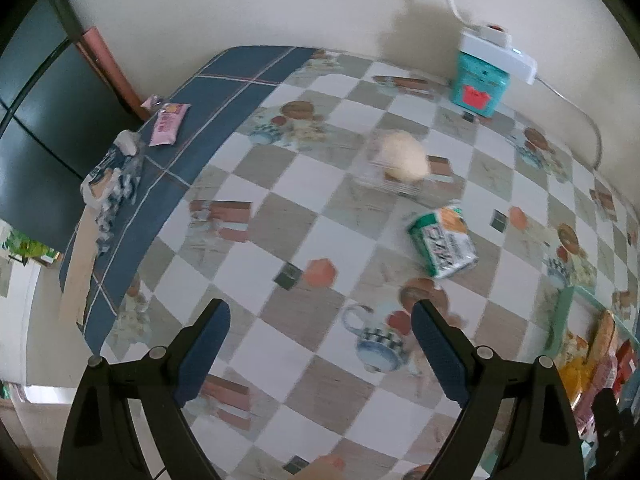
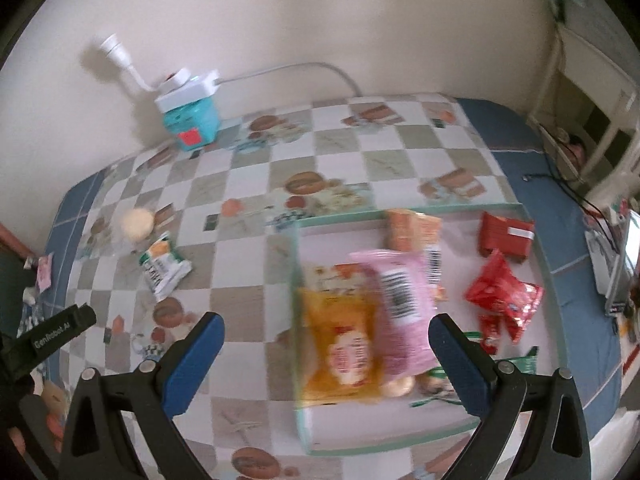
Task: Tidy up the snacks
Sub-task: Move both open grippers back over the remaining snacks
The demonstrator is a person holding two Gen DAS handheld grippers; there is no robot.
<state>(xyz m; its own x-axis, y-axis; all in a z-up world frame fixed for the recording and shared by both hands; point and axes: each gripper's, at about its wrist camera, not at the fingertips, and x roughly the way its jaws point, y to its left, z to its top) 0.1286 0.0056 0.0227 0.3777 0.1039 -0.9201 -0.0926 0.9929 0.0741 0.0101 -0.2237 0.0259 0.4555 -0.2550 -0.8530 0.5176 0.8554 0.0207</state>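
A pale green-rimmed tray (image 2: 308,432) holds a yellow packet (image 2: 340,344), a pink packet (image 2: 400,304), an orange packet (image 2: 412,228), a red box (image 2: 506,236) and red packets (image 2: 504,296). My right gripper (image 2: 326,320) hangs open above the tray's left part, its pads touching nothing. A green-and-white snack packet (image 1: 442,242) and a pale round bun in clear wrap (image 1: 402,160) lie loose on the checked tablecloth. My left gripper (image 1: 320,306) is open and empty, above the cloth short of the packet. A pink packet (image 1: 168,124) lies at the far left edge.
A teal box (image 1: 478,88) with a white power strip on top stands against the wall, its cable trailing along the table's back. Crumpled wrappers (image 1: 116,184) lie at the left edge. The tray's corner (image 1: 560,320) shows at right. The left gripper's body (image 2: 52,336) shows at left.
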